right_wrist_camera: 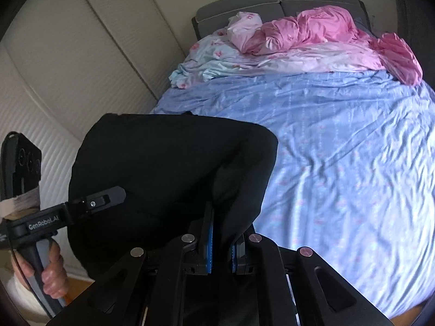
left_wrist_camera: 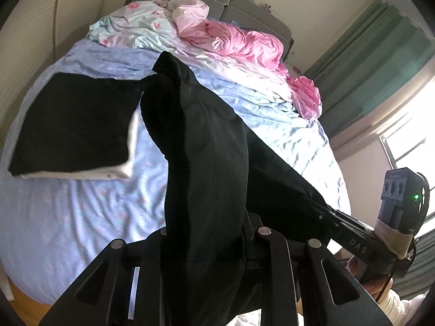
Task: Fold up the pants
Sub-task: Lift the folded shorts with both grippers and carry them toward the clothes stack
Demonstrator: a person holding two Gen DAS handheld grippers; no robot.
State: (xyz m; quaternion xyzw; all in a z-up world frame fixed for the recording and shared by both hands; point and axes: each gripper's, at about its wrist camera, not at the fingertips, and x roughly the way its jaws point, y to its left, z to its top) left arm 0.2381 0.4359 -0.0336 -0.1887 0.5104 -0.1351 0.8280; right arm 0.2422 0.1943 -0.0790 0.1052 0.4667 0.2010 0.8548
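The black pants (left_wrist_camera: 201,146) hang in the air above the bed, stretched between both grippers. In the left wrist view my left gripper (left_wrist_camera: 209,247) is shut on the pants, its fingers hidden under the cloth. The right gripper (left_wrist_camera: 323,214) shows at the lower right of that view, clamped on the other edge. In the right wrist view my right gripper (right_wrist_camera: 221,247) is shut on the pants (right_wrist_camera: 168,168), blue pads either side of the cloth. The left gripper (right_wrist_camera: 114,194) grips the pants at the left.
A folded black garment (left_wrist_camera: 76,125) lies on a white item on the blue sheet (left_wrist_camera: 81,217) at the left. Crumpled pink and floral bedding (right_wrist_camera: 307,32) is piled by the grey headboard (right_wrist_camera: 272,2). A wall panel (right_wrist_camera: 68,68) is at the left, green curtains (left_wrist_camera: 380,62) at the right.
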